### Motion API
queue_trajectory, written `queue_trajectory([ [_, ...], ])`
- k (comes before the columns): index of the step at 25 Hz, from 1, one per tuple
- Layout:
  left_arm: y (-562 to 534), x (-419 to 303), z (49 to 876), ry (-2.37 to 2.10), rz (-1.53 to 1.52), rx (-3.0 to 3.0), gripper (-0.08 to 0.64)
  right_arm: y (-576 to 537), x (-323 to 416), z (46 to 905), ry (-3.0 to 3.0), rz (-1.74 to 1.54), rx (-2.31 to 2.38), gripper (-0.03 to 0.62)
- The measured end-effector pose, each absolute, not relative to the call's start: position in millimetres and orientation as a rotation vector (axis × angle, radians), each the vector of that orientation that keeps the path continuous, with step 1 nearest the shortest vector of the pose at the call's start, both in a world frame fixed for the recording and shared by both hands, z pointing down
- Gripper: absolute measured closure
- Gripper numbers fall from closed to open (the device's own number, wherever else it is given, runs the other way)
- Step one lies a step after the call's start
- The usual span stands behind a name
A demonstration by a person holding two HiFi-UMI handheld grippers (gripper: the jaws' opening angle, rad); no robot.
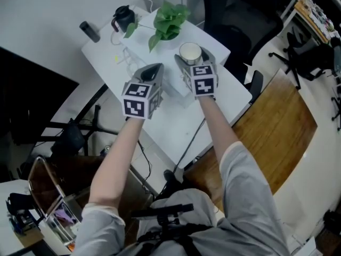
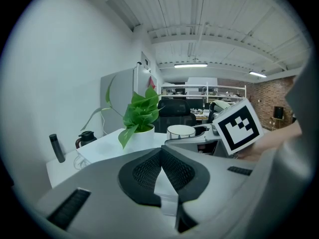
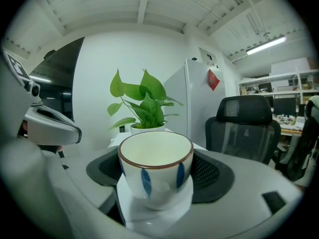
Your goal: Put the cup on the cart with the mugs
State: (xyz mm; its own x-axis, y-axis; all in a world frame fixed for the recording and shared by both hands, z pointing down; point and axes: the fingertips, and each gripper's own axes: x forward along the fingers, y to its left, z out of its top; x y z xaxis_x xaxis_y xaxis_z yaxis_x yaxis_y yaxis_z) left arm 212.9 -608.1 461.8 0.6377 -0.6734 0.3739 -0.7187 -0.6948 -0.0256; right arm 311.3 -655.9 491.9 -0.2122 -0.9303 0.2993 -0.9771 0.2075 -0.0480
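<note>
Now your right gripper (image 3: 156, 159) is clamped on the one cup (image 3: 155, 180). Your left gripper (image 2: 162, 152) has its jaws together, empty; one potted plant (image 1: 169, 21) stands just behind.

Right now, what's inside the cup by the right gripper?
Nothing shows inside the cup, only its bare pale inner wall. Its near rim covers the bottom in the right gripper view.

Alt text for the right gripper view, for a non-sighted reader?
A white cup with a brown rim and blue leaf marks stands upright and empty between the right gripper's dark pads, which sit against its sides. Behind it are a potted plant and a black office chair; the left gripper shows at the left edge.
</note>
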Motion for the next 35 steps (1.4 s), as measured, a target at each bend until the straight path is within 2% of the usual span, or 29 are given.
queue_trajectory([
  [16, -581.6, 192.2, 445.5, -1.190, 0.507, 2.723, 0.555, -621.6, 303.9, 458.1, -2.304, 0.303, 1.771, 0.197],
  [35, -474.4, 98.3, 446.4, -1.431, 0.443, 2.595, 0.555, -508.5, 213.9, 425.6, -2.537, 0.249, 1.432, 0.196],
])
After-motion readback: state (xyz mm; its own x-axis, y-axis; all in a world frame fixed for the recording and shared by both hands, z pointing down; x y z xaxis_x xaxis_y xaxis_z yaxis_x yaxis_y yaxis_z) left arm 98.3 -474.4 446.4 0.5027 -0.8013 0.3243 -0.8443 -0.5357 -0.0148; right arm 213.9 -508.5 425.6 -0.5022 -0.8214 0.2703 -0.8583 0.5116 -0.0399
